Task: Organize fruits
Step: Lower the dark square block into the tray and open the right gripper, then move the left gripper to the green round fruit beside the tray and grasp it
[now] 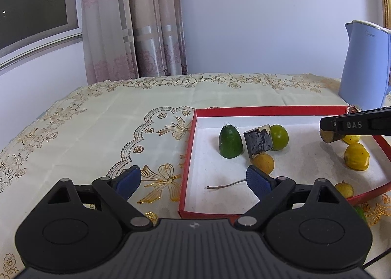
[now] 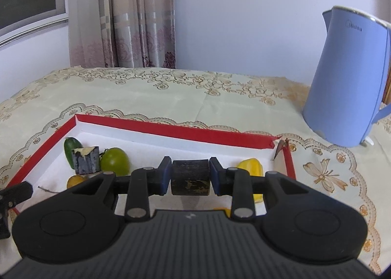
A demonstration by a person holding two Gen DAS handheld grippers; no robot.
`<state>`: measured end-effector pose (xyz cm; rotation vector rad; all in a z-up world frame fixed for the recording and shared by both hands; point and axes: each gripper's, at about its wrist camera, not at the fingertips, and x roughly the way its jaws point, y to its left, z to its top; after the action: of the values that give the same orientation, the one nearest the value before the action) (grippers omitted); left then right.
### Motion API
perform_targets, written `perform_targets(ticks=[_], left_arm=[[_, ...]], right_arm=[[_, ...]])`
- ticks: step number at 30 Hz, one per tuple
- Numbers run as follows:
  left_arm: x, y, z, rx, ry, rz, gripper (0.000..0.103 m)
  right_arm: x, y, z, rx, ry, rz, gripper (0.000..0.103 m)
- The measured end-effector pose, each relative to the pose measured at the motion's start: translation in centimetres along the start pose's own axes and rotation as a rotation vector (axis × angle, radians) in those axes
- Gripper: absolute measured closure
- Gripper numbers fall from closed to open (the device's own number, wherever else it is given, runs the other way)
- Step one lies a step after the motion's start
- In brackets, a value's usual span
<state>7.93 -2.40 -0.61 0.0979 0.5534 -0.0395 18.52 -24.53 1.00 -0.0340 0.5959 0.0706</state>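
Observation:
A red-rimmed box [image 1: 268,110] with a white floor holds the fruit: a dark green fruit [image 1: 230,142], a round green fruit [image 1: 279,136], an orange fruit [image 1: 264,163], a dark cut stalk piece [image 1: 259,143] and yellow fruits [image 1: 356,156]. My left gripper [image 1: 193,180] is open and empty over the box's near left corner. My right gripper [image 2: 190,177] is shut on a second dark cut stalk piece [image 2: 190,177], held above the box [image 2: 171,130]; it shows in the left wrist view [image 1: 328,135] at the right.
A blue kettle [image 2: 347,78] stands at the back right on the embroidered cream tablecloth [image 1: 110,120]. A thin twig [image 1: 224,185] lies on the box floor. A small yellow fruit [image 1: 344,188] sits by the box's near right rim. Curtain and wall stand behind.

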Motion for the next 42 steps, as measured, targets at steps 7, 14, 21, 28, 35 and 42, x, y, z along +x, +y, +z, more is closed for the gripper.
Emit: perform_targets(ticks=[7,14,21,28,35,42], left_arm=[[0.0,0.1,0.0,-0.005,0.006,0.000,0.009],[0.0,0.2,-0.1,-0.005,0.008,0.003,0.009],[0.2,0.4,-0.1,-0.011,0.018,0.005,0.009],[0.1,0.4,-0.1,-0.014,0.019,0.007,0.003],[0.1,-0.3,-0.4,0.015,0.001,0.033,0.003],[0.2,-0.6,-0.6,0.029,-0.029,0.047,0.002]], right_arm=[[1.1,0.3,0.0,-0.006,0.029,-0.009,0.071],[0.7,0.2,0.0,-0.005,0.021,-0.010,0.064],[-1.8,0.5,-0.6,-0.010,-0.030,-0.011,0.064],[-9.5,0.1,-4.4,0.086,-0.203,0.024,0.037],[-11.8,-1.6,-8.7,0.285,-0.319,0.045,0.021],[-11.2,-3.5,-9.3,0.368,-0.348,0.076,0.021]])
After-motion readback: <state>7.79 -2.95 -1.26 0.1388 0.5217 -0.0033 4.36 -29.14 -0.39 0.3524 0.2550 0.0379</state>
